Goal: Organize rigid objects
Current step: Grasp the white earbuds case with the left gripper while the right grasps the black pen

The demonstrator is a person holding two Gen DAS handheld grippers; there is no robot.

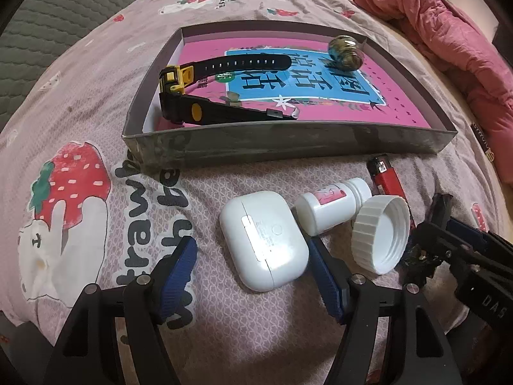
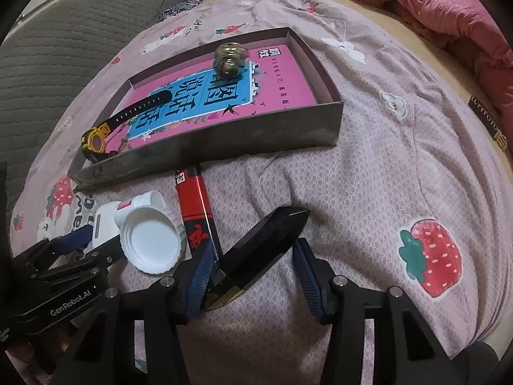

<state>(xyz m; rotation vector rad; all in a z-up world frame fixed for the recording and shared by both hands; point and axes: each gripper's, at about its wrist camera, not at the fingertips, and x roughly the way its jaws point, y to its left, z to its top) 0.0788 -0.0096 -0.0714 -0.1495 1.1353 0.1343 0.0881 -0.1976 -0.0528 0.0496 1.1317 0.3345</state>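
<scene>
A shallow grey box (image 1: 288, 141) (image 2: 224, 147) with a pink bottom holds a black-and-yellow watch (image 1: 192, 96) (image 2: 96, 141) and a small round jar (image 1: 346, 53) (image 2: 231, 57). In front of it on the bed lie a white earbuds case (image 1: 264, 240), a small white bottle (image 1: 330, 207) (image 2: 112, 216), a white lid (image 1: 381, 234) (image 2: 152, 240), a red lighter (image 1: 384, 178) (image 2: 195, 205) and a black wedge-shaped object (image 2: 259, 250). My left gripper (image 1: 253, 272) is open around the earbuds case. My right gripper (image 2: 251, 268) is open around the black object.
The bed is covered with a pink strawberry-print sheet (image 2: 384, 176). A crumpled red-pink quilt (image 1: 449, 32) (image 2: 449, 9) lies at the far right. A grey quilted cushion (image 2: 64, 48) lies at the far left.
</scene>
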